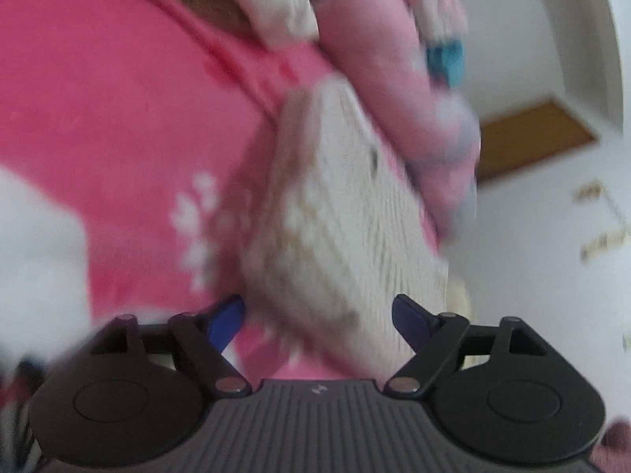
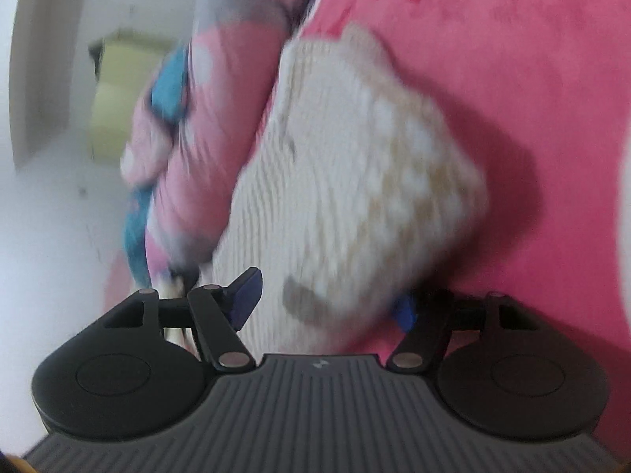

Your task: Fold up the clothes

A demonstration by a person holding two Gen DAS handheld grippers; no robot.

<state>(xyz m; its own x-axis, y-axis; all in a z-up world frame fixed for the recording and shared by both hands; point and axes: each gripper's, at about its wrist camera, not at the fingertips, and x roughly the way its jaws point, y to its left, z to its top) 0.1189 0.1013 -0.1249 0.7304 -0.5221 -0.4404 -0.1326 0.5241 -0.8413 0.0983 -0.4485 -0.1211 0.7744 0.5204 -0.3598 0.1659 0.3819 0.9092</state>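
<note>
A folded cream knitted garment (image 1: 335, 205) lies on a bright pink cloth (image 1: 118, 98). Both views are blurred by motion. In the left wrist view my left gripper (image 1: 319, 315) stands wide, and the garment's near end reaches in between its blue fingers (image 1: 228, 315); I see no pad pressing on it. In the right wrist view the same cream garment (image 2: 347, 165) fills the gap of my right gripper (image 2: 325, 303). That gripper is also spread, and the garment's corner partly hides its right finger (image 2: 404, 311).
A bunched pink garment with blue and grey patches (image 1: 394, 79) (image 2: 221, 98) lies against the cream one's side. The pink cloth (image 2: 532, 98) spreads beyond. White surface (image 1: 532, 256), a brown panel (image 1: 536, 134) and a yellow-green object (image 2: 118, 90) lie farther off.
</note>
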